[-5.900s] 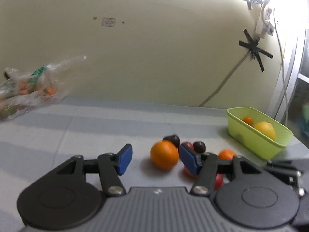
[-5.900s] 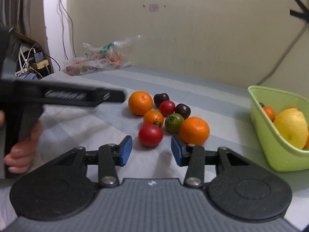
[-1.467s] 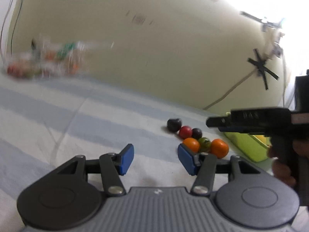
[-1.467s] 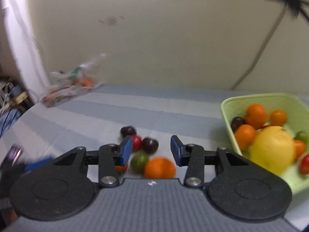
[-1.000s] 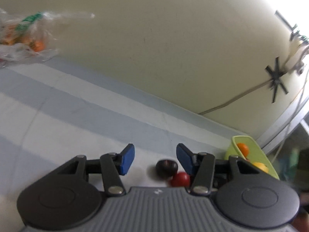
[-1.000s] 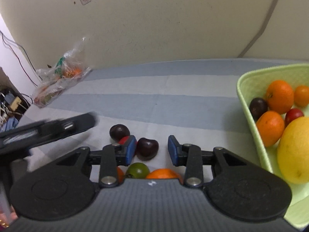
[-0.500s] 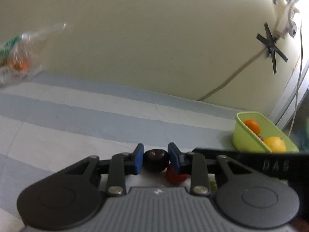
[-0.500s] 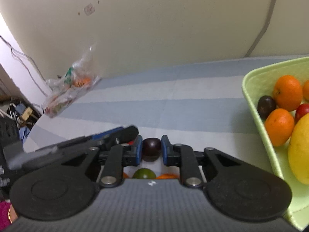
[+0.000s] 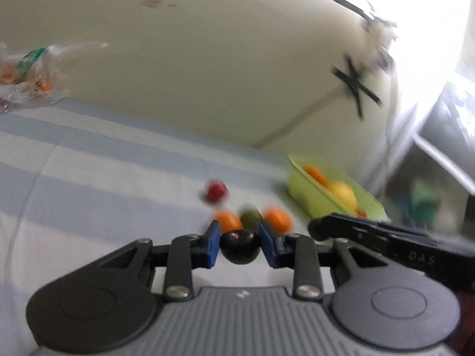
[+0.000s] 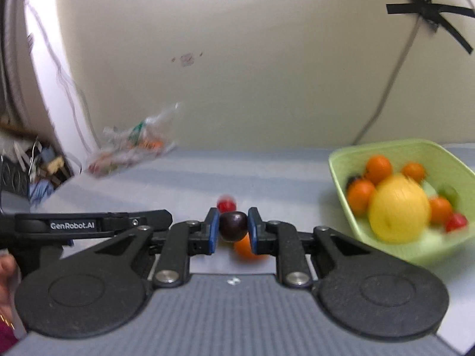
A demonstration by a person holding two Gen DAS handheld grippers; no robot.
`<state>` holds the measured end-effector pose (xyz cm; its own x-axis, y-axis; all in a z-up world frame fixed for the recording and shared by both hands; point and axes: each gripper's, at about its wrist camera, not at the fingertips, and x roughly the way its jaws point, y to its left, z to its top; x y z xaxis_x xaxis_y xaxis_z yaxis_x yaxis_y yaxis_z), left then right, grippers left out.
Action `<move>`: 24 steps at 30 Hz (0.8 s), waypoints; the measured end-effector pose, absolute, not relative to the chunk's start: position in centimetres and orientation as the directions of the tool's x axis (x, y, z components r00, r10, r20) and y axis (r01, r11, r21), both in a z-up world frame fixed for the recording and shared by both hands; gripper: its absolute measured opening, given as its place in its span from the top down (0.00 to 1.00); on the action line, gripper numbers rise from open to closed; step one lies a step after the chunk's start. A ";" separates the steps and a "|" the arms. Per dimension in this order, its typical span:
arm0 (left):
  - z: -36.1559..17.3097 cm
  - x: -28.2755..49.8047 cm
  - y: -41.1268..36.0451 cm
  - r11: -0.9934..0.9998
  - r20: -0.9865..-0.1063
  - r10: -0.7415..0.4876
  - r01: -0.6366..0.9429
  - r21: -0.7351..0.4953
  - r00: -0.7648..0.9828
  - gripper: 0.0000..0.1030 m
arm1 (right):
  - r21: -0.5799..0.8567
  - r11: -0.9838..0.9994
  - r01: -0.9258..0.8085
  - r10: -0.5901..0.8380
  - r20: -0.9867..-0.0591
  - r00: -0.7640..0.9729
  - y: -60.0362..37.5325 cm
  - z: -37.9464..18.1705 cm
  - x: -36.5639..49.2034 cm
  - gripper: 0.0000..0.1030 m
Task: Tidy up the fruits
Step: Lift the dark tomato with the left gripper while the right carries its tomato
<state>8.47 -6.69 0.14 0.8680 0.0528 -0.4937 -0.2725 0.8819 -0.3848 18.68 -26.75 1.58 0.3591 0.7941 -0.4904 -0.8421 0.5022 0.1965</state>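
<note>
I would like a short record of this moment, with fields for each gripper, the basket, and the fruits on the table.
left gripper: shut on a dark purple plum
right gripper: shut on a second dark plum
light green plastic basket: holds oranges, a large yellow fruit, small red fruits
striped tablecloth: one red fruit, two orange fruits, one green fruit

"GenRobot.AI" on the left tool (image 10: pixel 89 225)

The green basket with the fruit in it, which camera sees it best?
The right wrist view. There the green basket shows its whole open top, with a big yellow fruit and several small orange ones inside, though a bit blurred. In the left wrist view the basket is farther off, blurrier, and partly cut off by the right gripper.
</note>
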 end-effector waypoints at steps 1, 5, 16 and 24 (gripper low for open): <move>-0.1 8.0 -7.8 0.894 -0.500 0.043 -0.257 -0.367 0.865 0.72 | 0.176 0.505 -0.845 0.786 -0.498 0.367 -27.5 1.0 17.9 0.77; -0.9 7.3 -11.1 0.933 -0.528 0.058 -0.234 -0.273 0.847 0.72 | 0.144 0.519 -0.843 0.756 -0.537 0.374 -28.9 -1.0 16.2 0.77; -1.0 6.7 -14.7 0.952 -0.535 0.198 -0.290 -0.093 0.822 0.60 | 0.050 0.505 -0.862 0.738 -0.543 0.401 -29.9 -2.6 14.6 0.60; -1.1 6.6 -15.3 0.949 -0.527 0.245 -0.313 -0.042 0.813 0.56 | 0.096 0.497 -0.862 0.756 -0.536 0.376 -30.7 -2.8 15.0 0.59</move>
